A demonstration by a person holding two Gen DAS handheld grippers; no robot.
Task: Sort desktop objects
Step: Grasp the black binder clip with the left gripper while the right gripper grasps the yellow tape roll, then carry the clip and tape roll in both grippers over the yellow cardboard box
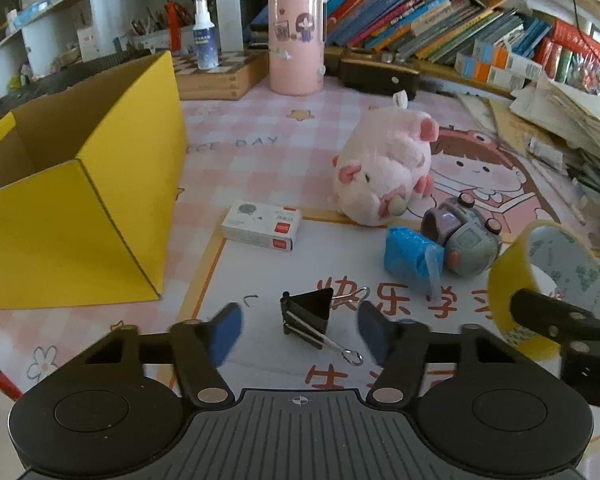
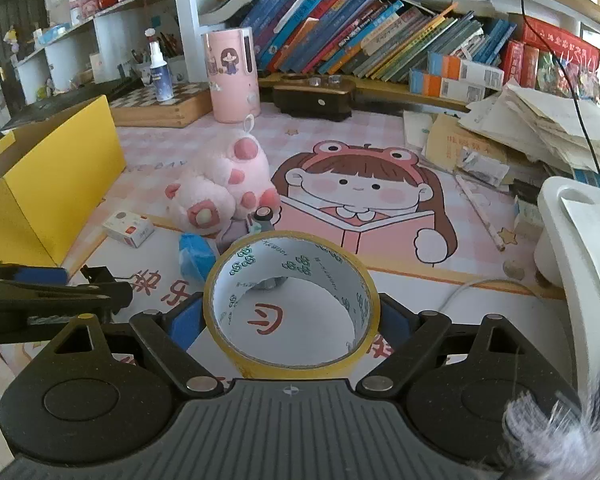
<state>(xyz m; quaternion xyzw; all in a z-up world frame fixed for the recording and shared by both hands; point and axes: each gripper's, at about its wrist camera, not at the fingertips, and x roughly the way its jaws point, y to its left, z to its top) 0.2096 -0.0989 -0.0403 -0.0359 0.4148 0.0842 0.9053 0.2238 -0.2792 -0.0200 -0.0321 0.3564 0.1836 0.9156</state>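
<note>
Sunlit bookshelf (image 2: 360, 36) behind cartoon desk mat (image 2: 380, 140)

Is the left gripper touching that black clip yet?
Apart. The left wrist view shows the clip lying between the open left gripper's blue pads, with mat visible on both sides.

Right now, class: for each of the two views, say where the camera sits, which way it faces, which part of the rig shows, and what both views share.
Left wrist view: sits on the left gripper, faces forward over the desk mat at the binder clip between its open fingers.
Right wrist view: sits on the right gripper, faces the bookshelf, fingers shut on the tape roll.
Shared: plush pig, yellow box, each other's gripper.
</note>
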